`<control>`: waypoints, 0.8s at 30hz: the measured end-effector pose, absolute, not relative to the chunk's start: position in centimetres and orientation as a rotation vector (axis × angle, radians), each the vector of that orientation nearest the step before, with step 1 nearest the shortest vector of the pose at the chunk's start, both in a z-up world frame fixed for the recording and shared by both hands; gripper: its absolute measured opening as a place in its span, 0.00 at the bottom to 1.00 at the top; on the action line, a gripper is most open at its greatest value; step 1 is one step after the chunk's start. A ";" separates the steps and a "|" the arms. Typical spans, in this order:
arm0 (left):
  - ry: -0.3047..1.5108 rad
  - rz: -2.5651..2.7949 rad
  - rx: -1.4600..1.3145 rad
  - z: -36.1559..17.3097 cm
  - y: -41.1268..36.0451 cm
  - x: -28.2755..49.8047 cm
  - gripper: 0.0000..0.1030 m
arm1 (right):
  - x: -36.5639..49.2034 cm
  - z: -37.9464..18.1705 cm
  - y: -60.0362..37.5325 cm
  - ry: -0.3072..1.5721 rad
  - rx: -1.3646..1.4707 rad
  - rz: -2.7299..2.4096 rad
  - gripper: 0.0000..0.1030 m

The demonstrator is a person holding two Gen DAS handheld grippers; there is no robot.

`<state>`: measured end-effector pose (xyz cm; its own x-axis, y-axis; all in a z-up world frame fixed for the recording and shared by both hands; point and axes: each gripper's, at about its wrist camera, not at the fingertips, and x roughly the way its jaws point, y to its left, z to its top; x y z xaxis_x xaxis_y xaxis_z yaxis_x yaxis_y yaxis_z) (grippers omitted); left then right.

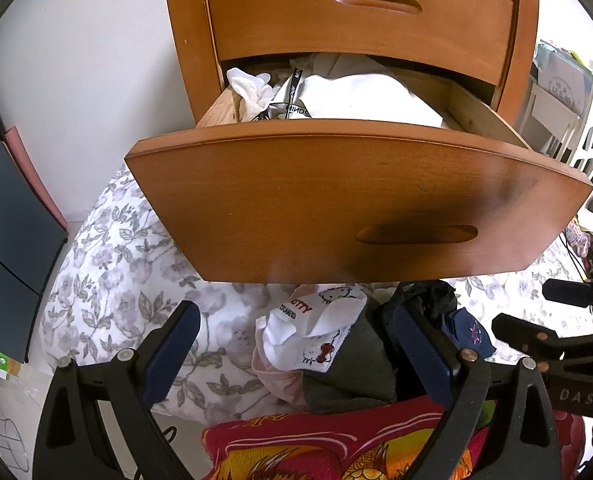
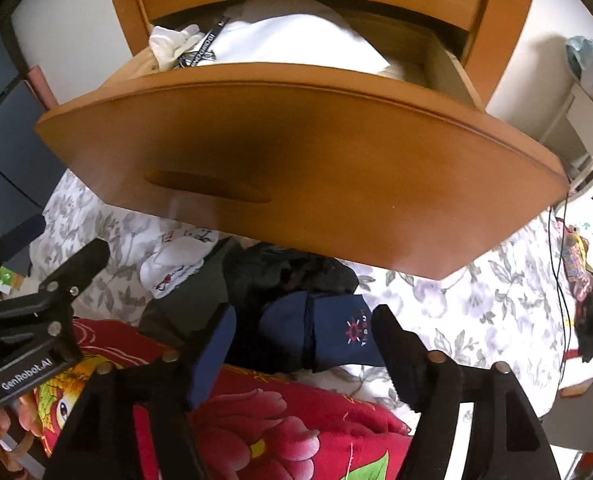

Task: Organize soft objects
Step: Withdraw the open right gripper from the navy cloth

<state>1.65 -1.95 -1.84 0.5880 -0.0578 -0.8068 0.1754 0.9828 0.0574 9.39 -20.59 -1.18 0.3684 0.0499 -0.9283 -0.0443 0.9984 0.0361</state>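
A wooden drawer (image 1: 336,200) (image 2: 296,152) stands pulled out, filled with white clothes (image 1: 356,96) (image 2: 288,40). Below it, on a floral bedsheet (image 1: 116,260), lies a pile: a white cartoon-print cloth (image 1: 316,328) (image 2: 176,264), a grey cloth (image 1: 348,368), a black cloth (image 2: 288,272) and a navy sock (image 1: 470,332) (image 2: 336,332). My left gripper (image 1: 296,332) is open above the white cloth and holds nothing. My right gripper (image 2: 304,340) is open with the navy sock lying between its fingers, not pressed. Each gripper shows at the edge of the other's view.
A red flowered blanket (image 1: 316,448) (image 2: 256,412) lies nearest to me under both grippers. The upper drawer (image 1: 368,12) is closed. A dark cabinet (image 1: 8,220) stands at the left, a white plastic basket (image 1: 592,148) at the right. Cables and small items (image 2: 580,264) lie at the far right.
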 end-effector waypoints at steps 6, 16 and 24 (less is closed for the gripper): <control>0.935 -0.135 0.139 -1.8 -2.0 1.7 0.95 | 8.8 -1.5 -21.1 1.188 0.066 0.037 0.90; 0.935 -0.135 0.139 -1.8 -2.0 1.7 0.95 | 8.5 -1.5 -20.9 1.153 0.071 0.000 1.00; 0.939 -0.137 0.136 -1.9 -1.9 1.7 0.95 | 8.3 0.0 -21.1 1.101 0.108 0.007 1.00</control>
<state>1.69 -1.95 -1.94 0.5834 -0.0575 -0.8101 0.1761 0.9827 0.0571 8.28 -21.07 -0.04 0.4531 0.0592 -0.8895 0.0481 0.9947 0.0907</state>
